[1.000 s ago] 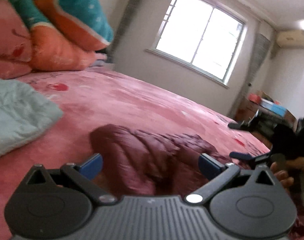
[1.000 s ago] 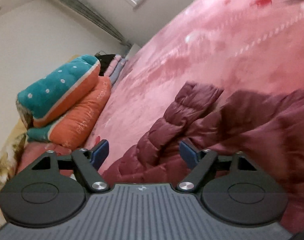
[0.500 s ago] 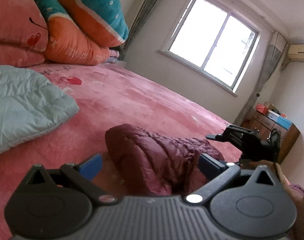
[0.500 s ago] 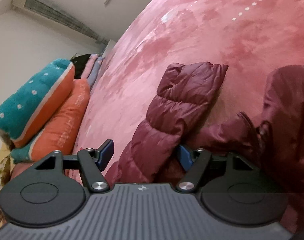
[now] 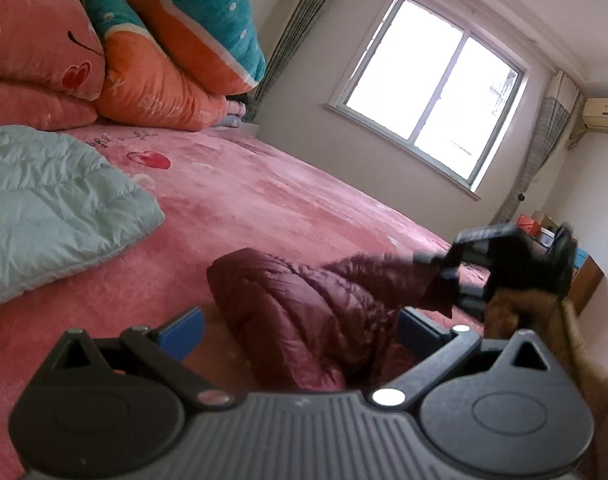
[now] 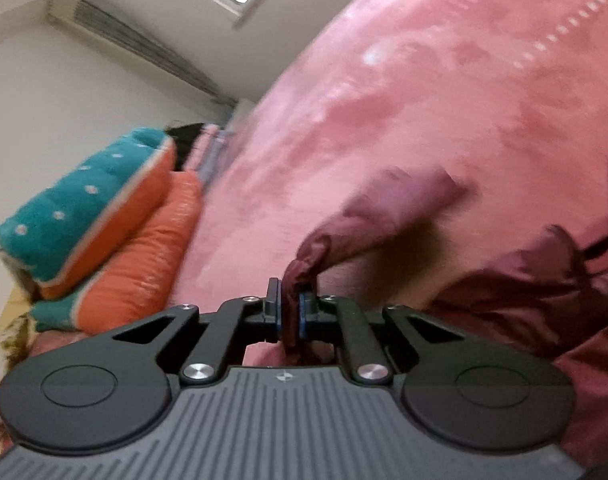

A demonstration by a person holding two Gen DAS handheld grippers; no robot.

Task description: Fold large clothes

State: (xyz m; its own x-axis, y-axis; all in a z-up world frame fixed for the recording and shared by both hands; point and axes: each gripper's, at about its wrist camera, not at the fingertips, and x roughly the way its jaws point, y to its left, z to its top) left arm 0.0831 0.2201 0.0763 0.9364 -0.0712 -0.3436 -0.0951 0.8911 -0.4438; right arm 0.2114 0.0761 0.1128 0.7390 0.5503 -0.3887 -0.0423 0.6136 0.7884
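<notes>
Left wrist view: left gripper (image 5: 300, 330) low over the pink bedspread (image 5: 264, 200), blue fingers (image 5: 182, 330) spread wide, nothing clamped. Between and just past them a maroon puffer jacket (image 5: 304, 304) lies crumpled on the bed. Jacket's sleeve stretches toward the right side of the frame, where the right gripper (image 5: 444, 276) pinches its end; that gripper is blurred. A hand (image 5: 504, 312) shows behind it. To the left a pale mint quilted garment (image 5: 52, 208) lies flat on the bedspread, well apart from the jacket. Pink pillow with red hearts (image 5: 36, 52) and orange-and-teal folded bedding (image 5: 176, 52) stacked at the head of the bed. Window (image 5: 436, 92) in the far wall, curtains either side, air conditioner (image 5: 604, 114) at upper right. Wooden dresser (image 5: 584, 280) at the far right with boxes on top; contents of the boxes too small to tell.

Right wrist view: right gripper (image 6: 290, 316) fingers have just been closing and now sit pressed together on a bunched bit of the maroon puffer jacket (image 6: 384, 220), fabric sticking up between the blue pads (image 6: 302, 316). Sleeve runs up and right from the pinch over the pink bedspread (image 6: 424, 80), rest of the jacket fills the right edge. Frame blurry. Orange-and-teal folded bedding (image 6: 96, 220) at left, against the wall.
</notes>
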